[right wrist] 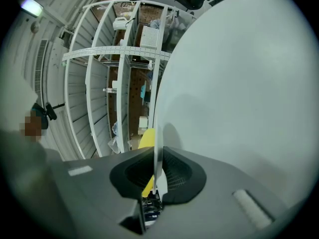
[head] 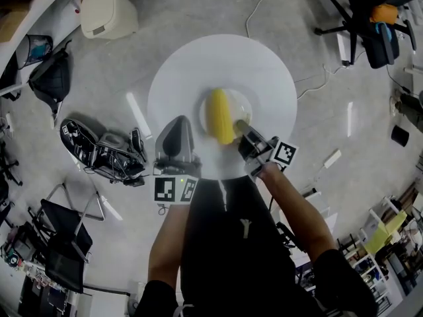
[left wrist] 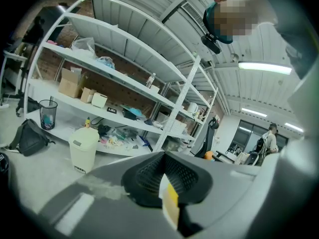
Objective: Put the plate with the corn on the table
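Observation:
A yellow corn cob lies on a small white plate over the near middle of the round white table. My right gripper is shut on the plate's near rim. In the right gripper view the plate runs edge-on between the jaws of that gripper, with the corn behind it and the table close beside it. Whether the plate touches the table I cannot tell. My left gripper hovers over the table's near left part, apart from the plate. Its jaws are together, with only a small white and yellow slip showing between them.
A white bin stands on the floor at the far left, with a black bag and a pile of dark gear left of the table. An office chair is at the far right. White shelves line the wall.

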The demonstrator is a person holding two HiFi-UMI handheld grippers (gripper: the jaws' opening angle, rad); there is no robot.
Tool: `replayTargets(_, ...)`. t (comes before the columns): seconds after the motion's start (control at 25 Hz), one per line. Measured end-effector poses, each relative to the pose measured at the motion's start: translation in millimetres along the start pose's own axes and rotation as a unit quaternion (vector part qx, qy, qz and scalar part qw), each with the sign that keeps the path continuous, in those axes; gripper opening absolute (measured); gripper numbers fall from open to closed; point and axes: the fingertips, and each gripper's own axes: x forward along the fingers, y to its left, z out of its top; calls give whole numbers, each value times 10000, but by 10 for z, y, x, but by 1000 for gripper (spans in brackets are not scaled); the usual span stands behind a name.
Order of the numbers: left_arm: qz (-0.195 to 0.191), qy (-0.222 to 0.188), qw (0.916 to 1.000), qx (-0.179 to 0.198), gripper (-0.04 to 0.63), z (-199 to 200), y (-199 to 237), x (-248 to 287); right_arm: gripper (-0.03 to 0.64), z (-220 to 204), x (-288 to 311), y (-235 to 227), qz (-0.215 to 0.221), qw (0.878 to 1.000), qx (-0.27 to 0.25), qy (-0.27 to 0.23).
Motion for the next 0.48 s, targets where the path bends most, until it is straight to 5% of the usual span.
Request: replayTargets(0.48, 30, 16, 10000, -33, 3, -41, 46, 15, 44, 0, 30, -116, -140, 9999, -6, 21)
